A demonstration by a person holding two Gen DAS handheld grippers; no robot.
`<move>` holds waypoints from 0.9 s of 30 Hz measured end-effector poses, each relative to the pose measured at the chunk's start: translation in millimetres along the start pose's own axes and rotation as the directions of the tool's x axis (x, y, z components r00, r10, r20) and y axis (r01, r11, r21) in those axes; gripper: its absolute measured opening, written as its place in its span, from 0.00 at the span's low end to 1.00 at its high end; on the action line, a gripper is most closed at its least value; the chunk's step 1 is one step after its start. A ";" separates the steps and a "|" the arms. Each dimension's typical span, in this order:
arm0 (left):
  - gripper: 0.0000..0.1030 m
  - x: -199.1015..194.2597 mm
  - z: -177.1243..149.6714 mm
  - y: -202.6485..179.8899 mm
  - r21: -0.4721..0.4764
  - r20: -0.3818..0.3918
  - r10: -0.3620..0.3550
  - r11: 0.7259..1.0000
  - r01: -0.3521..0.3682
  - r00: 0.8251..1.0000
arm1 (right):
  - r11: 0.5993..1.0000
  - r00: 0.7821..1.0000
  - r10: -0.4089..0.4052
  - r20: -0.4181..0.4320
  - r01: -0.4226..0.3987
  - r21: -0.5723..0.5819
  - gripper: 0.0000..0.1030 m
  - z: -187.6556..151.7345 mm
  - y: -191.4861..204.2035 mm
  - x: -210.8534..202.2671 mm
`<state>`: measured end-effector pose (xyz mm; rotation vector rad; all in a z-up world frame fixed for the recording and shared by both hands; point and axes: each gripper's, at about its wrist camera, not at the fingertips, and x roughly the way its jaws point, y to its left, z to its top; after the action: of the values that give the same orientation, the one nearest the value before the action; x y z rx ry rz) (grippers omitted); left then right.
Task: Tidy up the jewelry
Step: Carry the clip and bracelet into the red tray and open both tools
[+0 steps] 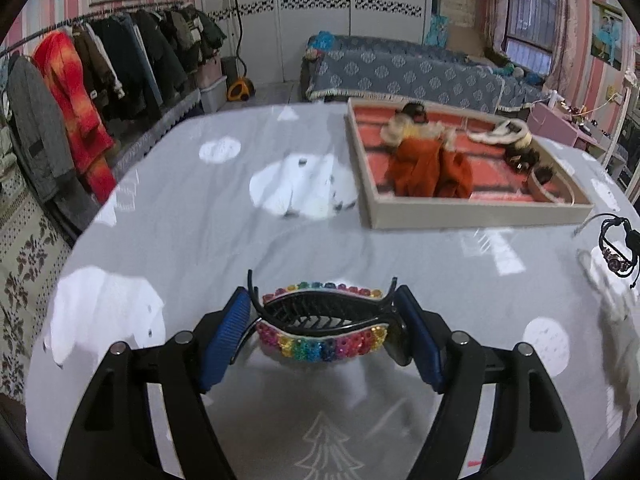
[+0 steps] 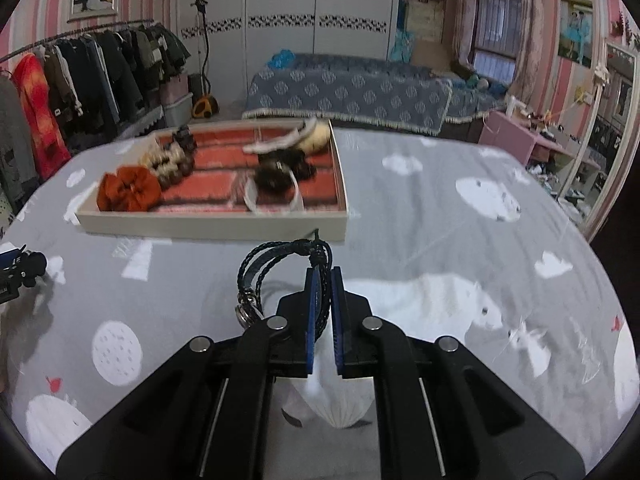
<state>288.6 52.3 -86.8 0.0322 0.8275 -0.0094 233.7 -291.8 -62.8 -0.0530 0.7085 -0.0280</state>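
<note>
Both tongs grip: left gripper [image 1: 324,320] pinches a rainbow-beaded hair claw [image 1: 322,326], right gripper [image 2: 323,304] clamps a black braided bracelet [image 2: 280,268], near the far tray [image 2: 208,226].

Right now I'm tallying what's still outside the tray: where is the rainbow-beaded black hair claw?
The rainbow-beaded black hair claw is clamped in the left gripper, above the grey tablecloth, short of the beige tray.

Your left gripper [image 1: 322,320] held the rainbow-beaded black plastic hair claw [image 1: 324,326] over the grey printed tablecloth [image 1: 200,248]; ahead to its right sat the shallow beige rectangular tray [image 1: 460,212], an orange fabric scrunchie [image 1: 430,170] inside.
</note>
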 end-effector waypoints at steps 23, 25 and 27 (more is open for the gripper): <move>0.71 46.1 127.7 -95.2 0.032 0.165 -0.118 0.993 0.114 0.979 | 0.994 0.990 0.066 0.126 -0.077 0.083 0.07 101.8 9.8 60.8; 0.71 59.4 127.2 -95.4 0.036 0.164 -0.115 0.993 0.111 0.980 | 0.995 0.991 0.059 0.116 -0.067 0.068 0.08 100.3 15.1 74.6; 0.71 70.5 127.7 -94.6 0.021 0.149 -0.123 0.992 0.121 0.981 | 0.997 0.993 0.049 0.104 -0.054 0.047 0.08 97.8 19.1 84.6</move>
<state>428.3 -46.0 -54.7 -0.0081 0.6778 -0.1311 361.8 -272.6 -44.8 0.0117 0.6060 0.0069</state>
